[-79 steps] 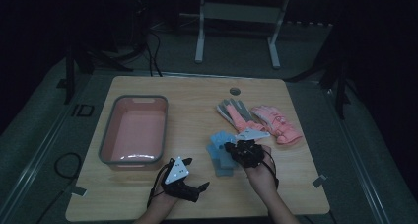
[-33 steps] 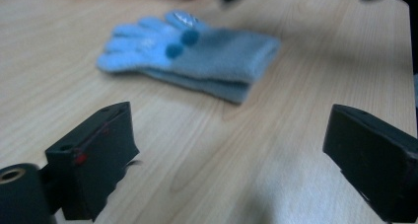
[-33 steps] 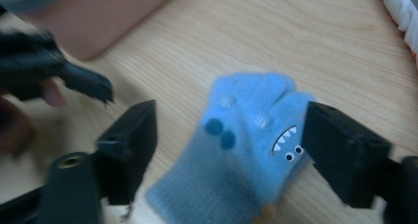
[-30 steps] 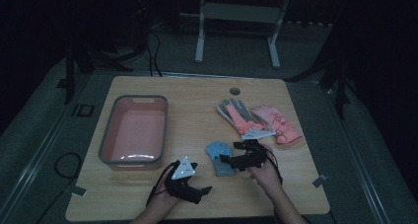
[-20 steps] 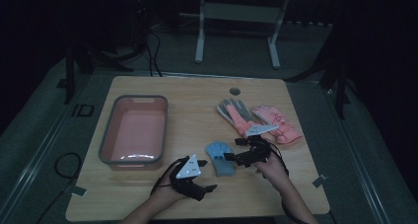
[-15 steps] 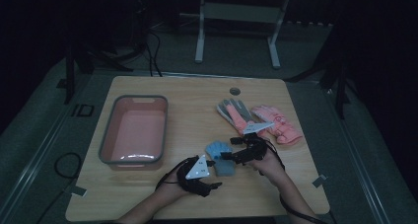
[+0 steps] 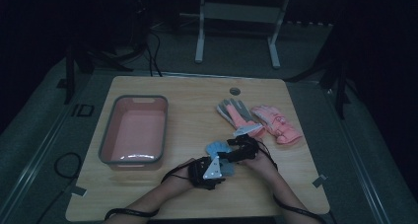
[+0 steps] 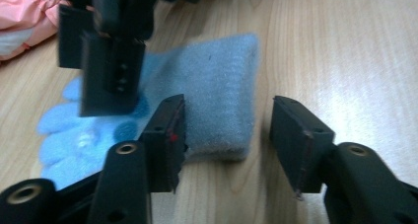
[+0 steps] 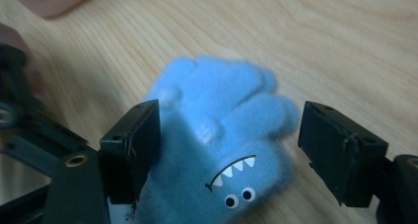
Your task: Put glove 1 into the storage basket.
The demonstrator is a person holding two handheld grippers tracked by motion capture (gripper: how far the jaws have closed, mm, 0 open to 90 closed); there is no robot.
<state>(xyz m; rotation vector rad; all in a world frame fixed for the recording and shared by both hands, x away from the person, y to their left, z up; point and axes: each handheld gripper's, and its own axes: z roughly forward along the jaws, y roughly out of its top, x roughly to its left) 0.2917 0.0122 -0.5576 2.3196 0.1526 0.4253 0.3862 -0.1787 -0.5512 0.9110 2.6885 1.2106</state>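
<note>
A blue fleece glove [image 7: 216,148] with a monster face lies flat near the table's front edge. In the left gripper view its cuff [image 8: 217,86] lies partly between the jaws of my left gripper [image 8: 224,130], which have just been closing and do not press on it. In the high view my left gripper [image 7: 223,168] is at the cuff end. My right gripper [image 7: 225,156] comes from the right; its jaws have just been closing a little. In the right gripper view they [image 9: 229,140] straddle the glove's finger end [image 9: 217,110] without touching. The right gripper [image 8: 108,61] also hangs over the glove.
A pink tray with a grey rim [image 7: 106,135] stands at the left. A grey and salmon glove [image 7: 234,110] and a pink glove [image 7: 276,124] lie at the right, just behind my right hand. A small round hole [image 7: 234,91] is in the tabletop farther back.
My left gripper has slid right to the glove's cuff and its jaws have narrowed. The right gripper has dropped lower over the glove's fingers.
</note>
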